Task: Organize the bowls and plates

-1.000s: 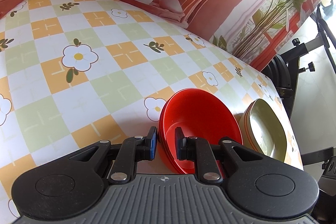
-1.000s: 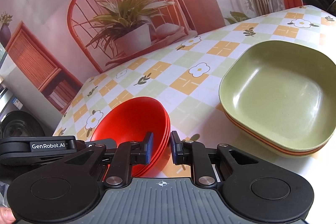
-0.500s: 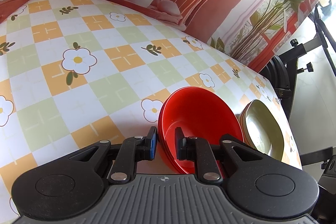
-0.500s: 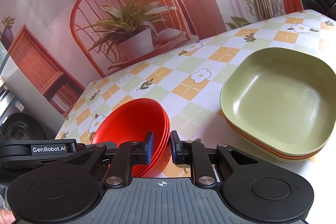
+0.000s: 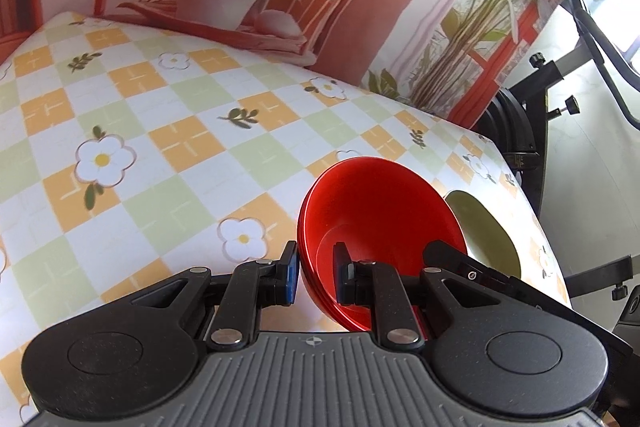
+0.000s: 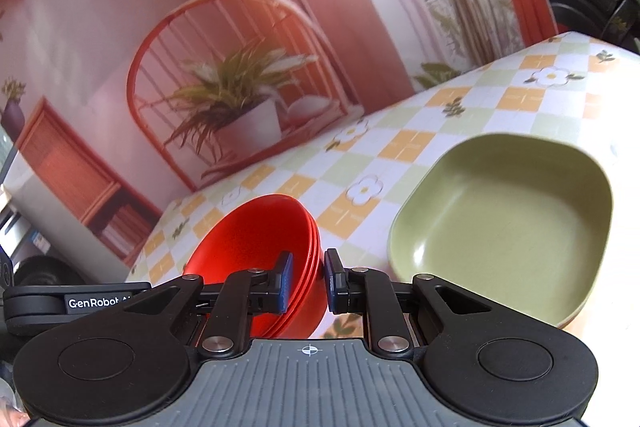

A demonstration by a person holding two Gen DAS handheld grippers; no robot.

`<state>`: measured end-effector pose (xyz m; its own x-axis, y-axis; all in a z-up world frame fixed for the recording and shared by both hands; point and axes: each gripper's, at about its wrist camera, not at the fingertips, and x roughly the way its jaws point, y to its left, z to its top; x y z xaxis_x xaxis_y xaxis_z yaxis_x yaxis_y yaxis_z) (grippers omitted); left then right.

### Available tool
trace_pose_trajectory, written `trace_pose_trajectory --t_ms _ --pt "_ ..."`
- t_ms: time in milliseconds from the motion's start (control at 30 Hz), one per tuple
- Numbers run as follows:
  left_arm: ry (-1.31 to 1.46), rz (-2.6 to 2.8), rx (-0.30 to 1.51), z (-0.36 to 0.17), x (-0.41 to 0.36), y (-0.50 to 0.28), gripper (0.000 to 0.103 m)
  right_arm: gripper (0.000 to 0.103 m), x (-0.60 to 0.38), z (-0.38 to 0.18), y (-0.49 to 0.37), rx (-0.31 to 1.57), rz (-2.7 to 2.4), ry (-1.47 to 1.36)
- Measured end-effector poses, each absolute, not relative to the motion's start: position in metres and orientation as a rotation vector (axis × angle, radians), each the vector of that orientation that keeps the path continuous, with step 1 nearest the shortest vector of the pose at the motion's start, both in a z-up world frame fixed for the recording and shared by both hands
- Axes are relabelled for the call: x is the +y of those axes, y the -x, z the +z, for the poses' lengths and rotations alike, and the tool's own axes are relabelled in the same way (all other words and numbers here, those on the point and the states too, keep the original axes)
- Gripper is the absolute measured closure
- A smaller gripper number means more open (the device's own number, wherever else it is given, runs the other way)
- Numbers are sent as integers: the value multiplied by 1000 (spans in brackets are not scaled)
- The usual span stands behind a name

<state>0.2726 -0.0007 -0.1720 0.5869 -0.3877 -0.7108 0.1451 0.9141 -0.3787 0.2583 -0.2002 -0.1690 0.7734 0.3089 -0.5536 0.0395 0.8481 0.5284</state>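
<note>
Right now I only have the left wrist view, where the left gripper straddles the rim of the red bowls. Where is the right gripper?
Observer: The right gripper straddles the other side of the red bowls, with one finger inside the rim and one outside.
Operator: How many bowls are stacked?
Observer: Three nested rims show in the right wrist view.
Operator: The green plate is half hidden for me. Is anything on it?
Observer: It is empty, and it sits apart from the bowls on the tablecloth.
</note>
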Motion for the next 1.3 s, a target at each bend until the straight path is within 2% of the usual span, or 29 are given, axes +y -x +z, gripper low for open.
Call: trace_pose_trajectory --t_ms 833,1300 --pt "80 -617 819 -126 -155 -334 85 86 -332 -151 -248 465 -118 -659" --pt "64 -618 967 -178 -151 -342 85 86 -335 -183 -252 559 -140 -660"
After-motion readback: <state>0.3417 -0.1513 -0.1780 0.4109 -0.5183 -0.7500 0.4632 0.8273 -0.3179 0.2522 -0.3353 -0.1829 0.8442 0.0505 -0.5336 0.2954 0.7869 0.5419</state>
